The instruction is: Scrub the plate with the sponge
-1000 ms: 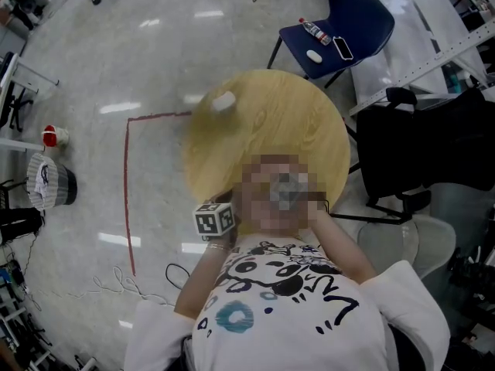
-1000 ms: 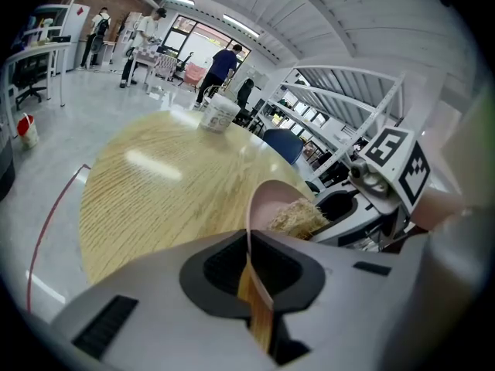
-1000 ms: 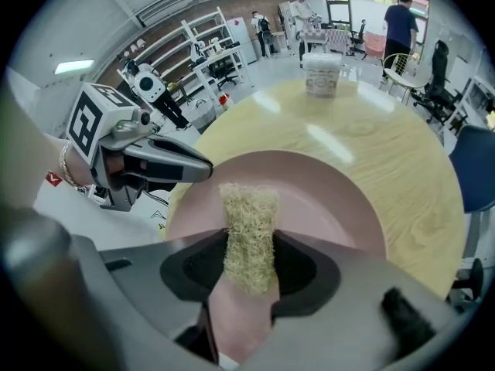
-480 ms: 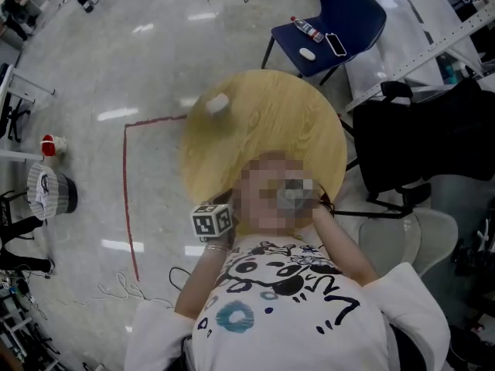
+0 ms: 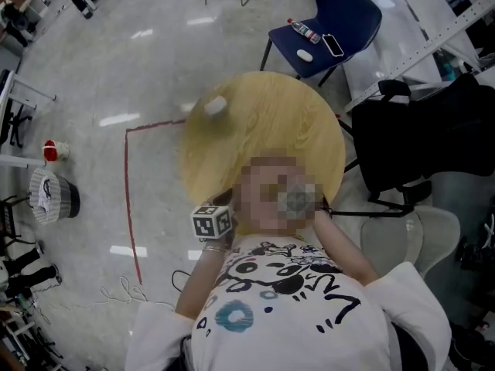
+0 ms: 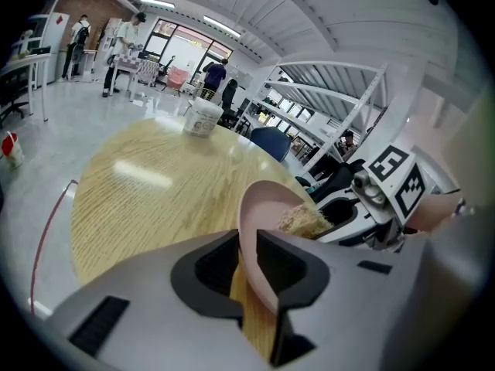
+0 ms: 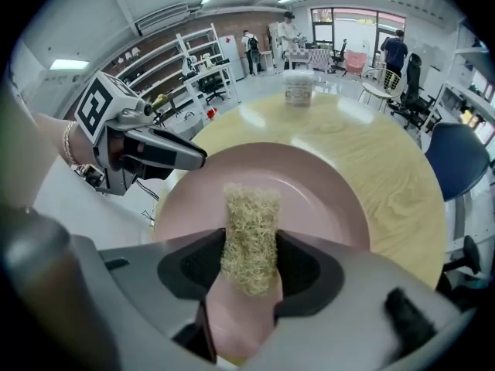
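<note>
Scrubbing is under way: the sponge, clamped in the right tool whose jaws have just been widening, is laid on the plate at six o'clock, while its ten o'clock rim is merely straddled by the left tool, whose jaws have just been opening, so re-gripping is judged needed next.

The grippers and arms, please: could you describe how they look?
Both the left gripper and right gripper have pale grey bodies, black inside the jaws, each carrying a white cube of black square markers. The person wears a white short-sleeved T-shirt with black print and a bracelet.
</note>
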Motion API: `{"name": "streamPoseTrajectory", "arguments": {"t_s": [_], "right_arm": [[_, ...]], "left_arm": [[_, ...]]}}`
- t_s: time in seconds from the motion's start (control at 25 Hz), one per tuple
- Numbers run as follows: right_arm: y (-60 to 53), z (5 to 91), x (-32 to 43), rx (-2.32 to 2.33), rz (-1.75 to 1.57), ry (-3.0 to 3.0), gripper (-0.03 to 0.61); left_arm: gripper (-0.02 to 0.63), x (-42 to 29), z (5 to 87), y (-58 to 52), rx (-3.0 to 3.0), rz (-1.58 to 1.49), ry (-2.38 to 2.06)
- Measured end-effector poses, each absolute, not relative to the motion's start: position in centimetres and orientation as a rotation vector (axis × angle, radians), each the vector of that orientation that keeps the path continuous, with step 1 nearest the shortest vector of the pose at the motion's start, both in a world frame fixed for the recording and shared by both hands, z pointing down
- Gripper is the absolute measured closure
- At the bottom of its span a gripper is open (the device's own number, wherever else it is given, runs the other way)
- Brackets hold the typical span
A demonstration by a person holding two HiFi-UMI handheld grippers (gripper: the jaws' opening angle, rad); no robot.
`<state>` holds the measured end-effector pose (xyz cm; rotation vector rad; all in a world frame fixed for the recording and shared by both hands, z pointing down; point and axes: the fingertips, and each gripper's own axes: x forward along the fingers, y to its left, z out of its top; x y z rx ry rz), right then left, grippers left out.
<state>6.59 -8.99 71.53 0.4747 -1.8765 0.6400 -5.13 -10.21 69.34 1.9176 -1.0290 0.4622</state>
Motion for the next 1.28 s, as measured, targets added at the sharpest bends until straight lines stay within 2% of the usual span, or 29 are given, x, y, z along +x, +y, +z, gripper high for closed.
{"name": "streamPoseTrajectory", "arguments": {"t_s": [0.2, 0.56, 0.88, 1.28], "right_arm": [[-9.9, 69.9, 7.0, 0.582, 0.631, -1.941, 0.376], [-13.6, 62.0, 8.4, 0.84, 0.539, -2.147, 0.376], [-17.1, 51.2, 10.3, 1.176, 0.479, -2.382, 0.376], [-17.2, 39.1, 10.1, 1.299, 0.189, -2.673, 0.376]], "left_arm": [[0.54, -6.3, 68.6, -10.7, 1.929, 0.478, -1.099], [0.54, -8.6, 63.8, -13.1, 1.996, 0.411, -1.199], [0.595, -6.0, 54.3, -16.5, 2.224, 0.186, -1.134], [0.598, -2.9, 40.9, -17.8, 2.644, 0.084, -1.139]]}}
